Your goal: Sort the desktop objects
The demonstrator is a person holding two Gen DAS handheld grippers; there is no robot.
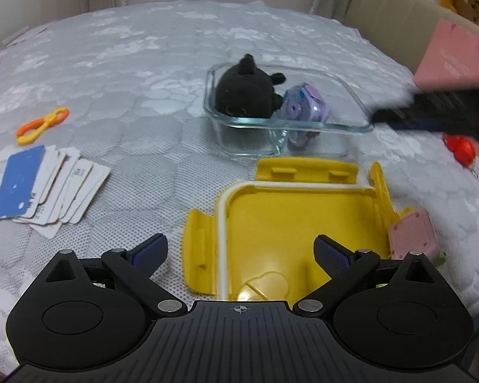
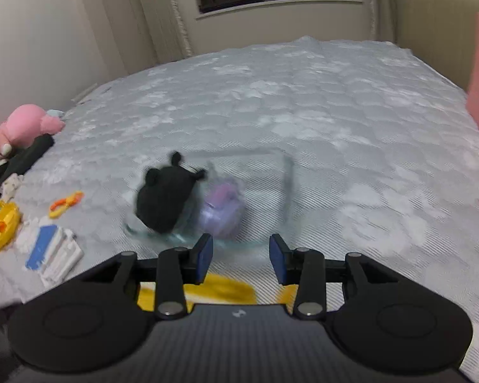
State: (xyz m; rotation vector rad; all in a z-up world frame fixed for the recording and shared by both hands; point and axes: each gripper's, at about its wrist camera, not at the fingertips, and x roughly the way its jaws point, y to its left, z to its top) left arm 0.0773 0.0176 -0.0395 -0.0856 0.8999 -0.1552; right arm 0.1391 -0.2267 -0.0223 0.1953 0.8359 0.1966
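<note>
Here the left gripper [image 1: 239,252] sits at the bottom centre of its frame with its jaws spread wide and nothing between them, hovering over a yellow lid [image 1: 290,223] that lies inside-up on the grey quilt [image 1: 143,63]. Just above the lid, at centre frame, a clear glass container [image 1: 351,102] holds a black plush toy [image 1: 246,89] on its left side and a purple toy [image 1: 303,102] touching it on the right. At left of the frame lie a fan of cards [image 1: 48,188], the top one blue, and above them orange-yellow scissors [image 1: 41,124]. A small pink case [image 1: 412,236] lies against the lid's right edge. In the right wrist view, which is blurred, the right gripper [image 2: 241,258] is also parted and empty, low centre, just below the glass container.
</note>
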